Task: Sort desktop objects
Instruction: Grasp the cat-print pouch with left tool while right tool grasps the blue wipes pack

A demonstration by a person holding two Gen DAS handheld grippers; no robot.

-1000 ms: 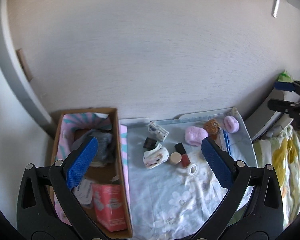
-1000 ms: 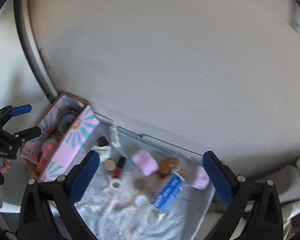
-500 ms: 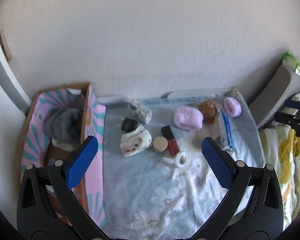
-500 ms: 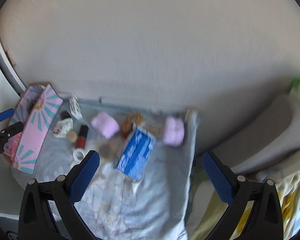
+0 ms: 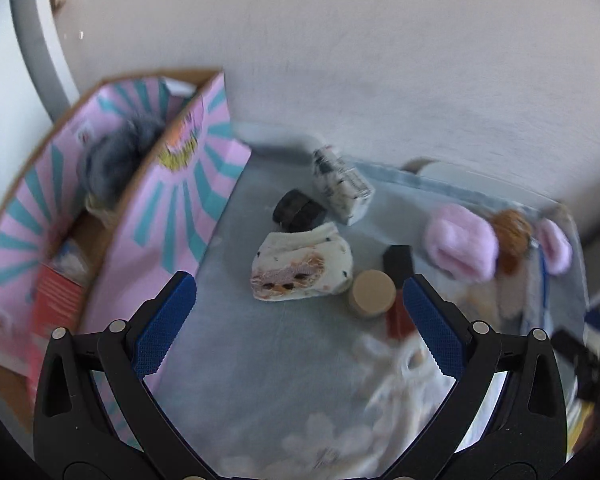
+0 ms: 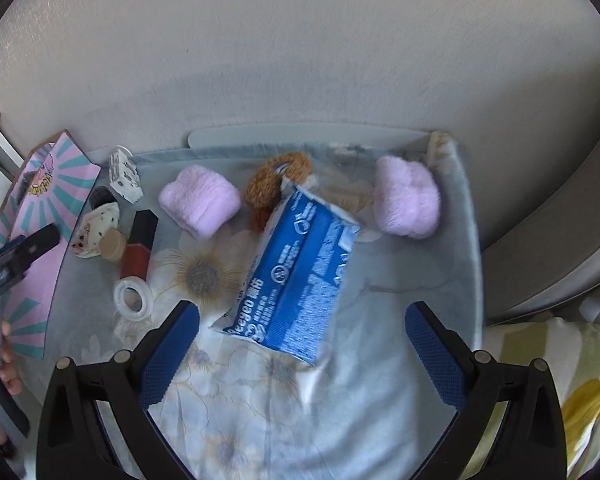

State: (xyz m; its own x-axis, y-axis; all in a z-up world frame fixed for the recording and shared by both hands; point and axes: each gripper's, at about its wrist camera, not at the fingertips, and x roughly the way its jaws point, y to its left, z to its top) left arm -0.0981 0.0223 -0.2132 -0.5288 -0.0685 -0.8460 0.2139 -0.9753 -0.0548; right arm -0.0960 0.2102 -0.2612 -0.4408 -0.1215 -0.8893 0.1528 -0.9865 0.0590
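Observation:
My left gripper (image 5: 300, 320) is open and empty, hovering above and just short of a folded white patterned sock (image 5: 300, 266) and a tan round lid (image 5: 372, 292). Behind them lie a black object (image 5: 298, 210) and a small white printed box (image 5: 342, 186). My right gripper (image 6: 298, 346) is open and empty over a blue tissue pack (image 6: 296, 276). Two pink fluffy rolls (image 6: 200, 204) (image 6: 406, 196), a brown scrunchie (image 6: 276, 184), a red-and-black bottle (image 6: 140, 244) and a tape ring (image 6: 134, 298) lie on the floral cloth (image 6: 260, 400).
A pink-and-teal cardboard box (image 5: 168, 216) stands at the left with a grey garment (image 5: 112, 160) and a red packet (image 5: 54, 300) inside. A white wall (image 6: 300, 60) runs behind the table. A yellow-patterned bedding (image 6: 580, 392) lies to the right.
Both grippers have moved lower and closer to the table. The left one has swung toward the sock and lid; the right one has centred over the blue pack.

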